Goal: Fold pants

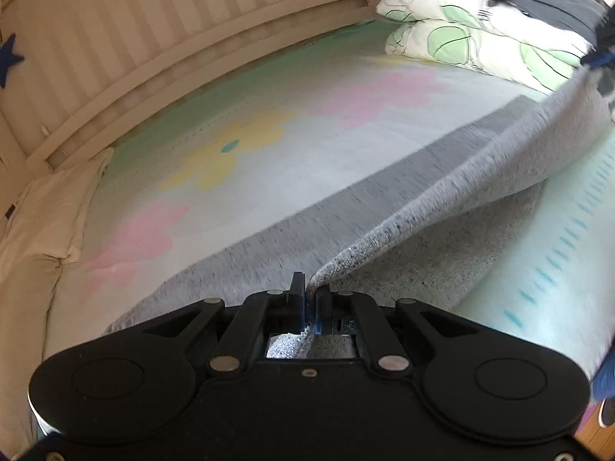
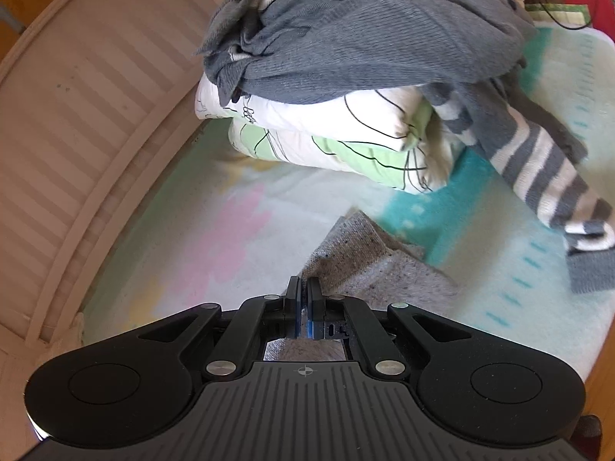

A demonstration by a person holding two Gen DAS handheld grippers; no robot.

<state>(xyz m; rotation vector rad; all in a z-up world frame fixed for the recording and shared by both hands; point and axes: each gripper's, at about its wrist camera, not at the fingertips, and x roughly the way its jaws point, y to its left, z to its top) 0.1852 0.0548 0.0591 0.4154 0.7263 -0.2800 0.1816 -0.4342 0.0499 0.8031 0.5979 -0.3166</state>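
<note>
While both tools [image 1: 310,288] [image 2: 304,288] pinch the grey pants [image 1: 442,176], a pastel flowered bedsheet [image 1: 238,146] lies beneath.

pants [image 1: 442,192]: light grey fleecy knit cloth, matt
bed sheet [image 1: 269,146]: smooth pastel cloth
sweater [image 2: 365,34]: dark grey ribbed knit
left gripper [image 1: 310,299]: matt black plastic, shiny metal rivets

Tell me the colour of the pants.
Light heathered grey pants, seen best in the left wrist view.
</note>
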